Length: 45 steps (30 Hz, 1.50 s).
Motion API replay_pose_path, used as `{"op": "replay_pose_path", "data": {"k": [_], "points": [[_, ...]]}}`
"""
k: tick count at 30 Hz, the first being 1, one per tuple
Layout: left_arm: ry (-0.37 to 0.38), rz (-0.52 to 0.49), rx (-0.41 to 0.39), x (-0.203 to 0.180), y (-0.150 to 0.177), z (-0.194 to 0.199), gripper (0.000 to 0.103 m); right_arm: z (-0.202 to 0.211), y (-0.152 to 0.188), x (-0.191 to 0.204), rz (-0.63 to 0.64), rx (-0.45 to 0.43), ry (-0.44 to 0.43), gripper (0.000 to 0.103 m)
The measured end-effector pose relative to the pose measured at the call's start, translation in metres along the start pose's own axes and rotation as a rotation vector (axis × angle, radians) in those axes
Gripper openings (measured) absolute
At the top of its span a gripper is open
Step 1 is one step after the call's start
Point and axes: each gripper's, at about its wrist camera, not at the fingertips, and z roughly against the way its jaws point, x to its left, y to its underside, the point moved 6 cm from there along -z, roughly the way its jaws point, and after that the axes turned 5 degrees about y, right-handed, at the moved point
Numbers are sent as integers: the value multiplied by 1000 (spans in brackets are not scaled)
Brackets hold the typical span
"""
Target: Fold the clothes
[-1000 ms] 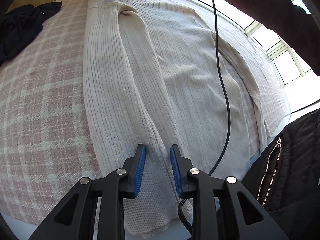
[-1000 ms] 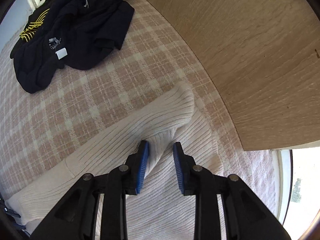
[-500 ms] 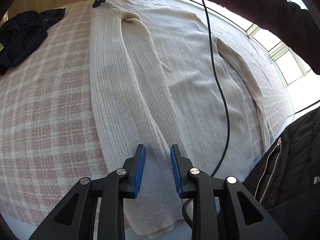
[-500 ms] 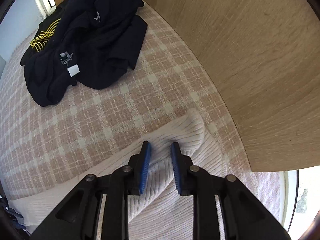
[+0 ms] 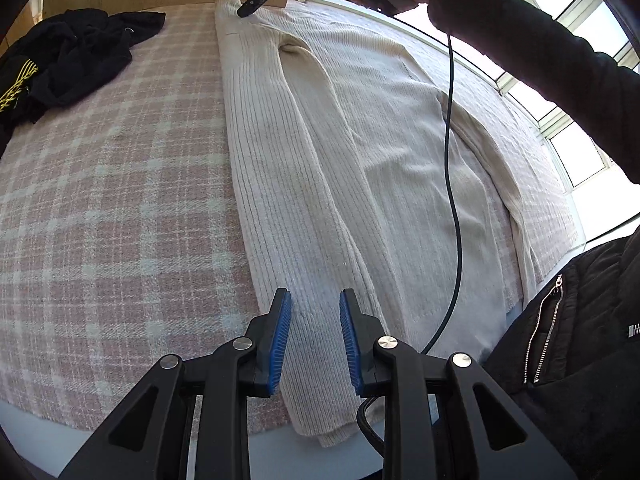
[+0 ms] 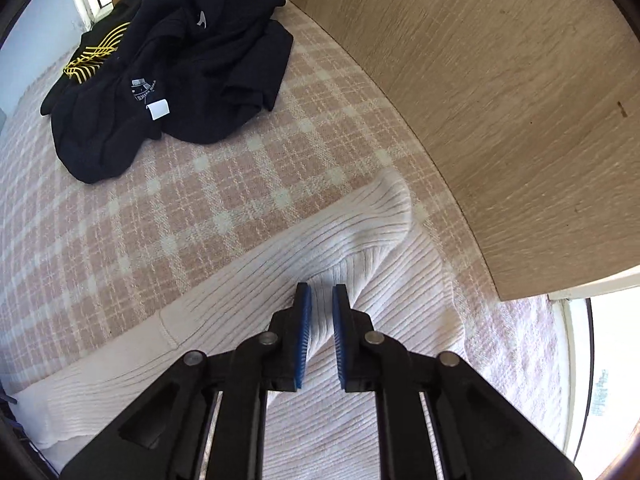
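Observation:
A cream ribbed sweater [image 5: 384, 152] lies flat on the pink plaid blanket [image 5: 112, 200], its left side and sleeve folded inward. My left gripper [image 5: 315, 308] is open just above the sweater's hem near the bed's front edge, holding nothing. My right gripper [image 6: 320, 300] has its jaws narrowed around a raised fold of the sweater [image 6: 352, 248] at its far shoulder corner, by the wooden headboard; whether the pads pinch the cloth is unclear. In the left wrist view the right gripper [image 5: 250, 8] shows at the sweater's far corner.
A crumpled black garment [image 6: 172, 64] with yellow print lies on the blanket to the far left; it also shows in the left wrist view [image 5: 60, 60]. A wooden headboard [image 6: 500, 100] bounds the bed. A black cable [image 5: 450, 160] hangs across the sweater. Windows stand at right.
The right gripper's jaws have narrowed around the fold at the sweater's shoulder corner. The left gripper has drifted slightly left over the hem and stays open.

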Motion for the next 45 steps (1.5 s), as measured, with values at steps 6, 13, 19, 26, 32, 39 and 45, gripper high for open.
{"op": "replay_pose_path", "data": {"k": [6,13,19,26,32,39,45], "points": [[19,-29,-31,-9,18,18,23,52,44,89,100,-37,-215,11],[16,-134,30,-21,31,-4,26,42,83,144,75,27,-184,12],[45,-261,-12,-51,28,22,26,111,139,103,-144,-28,-147,12],[148,-486,101,-114,38,-20,27,90,259,98,-339,152,-39,12],[188,-487,190,-112,60,-31,37,78,295,98,-388,159,24,13],[215,-463,148,-118,60,-11,37,80,318,100,-459,175,40,13],[230,-516,113,-168,59,-18,38,122,341,72,-544,74,43,16]]}}
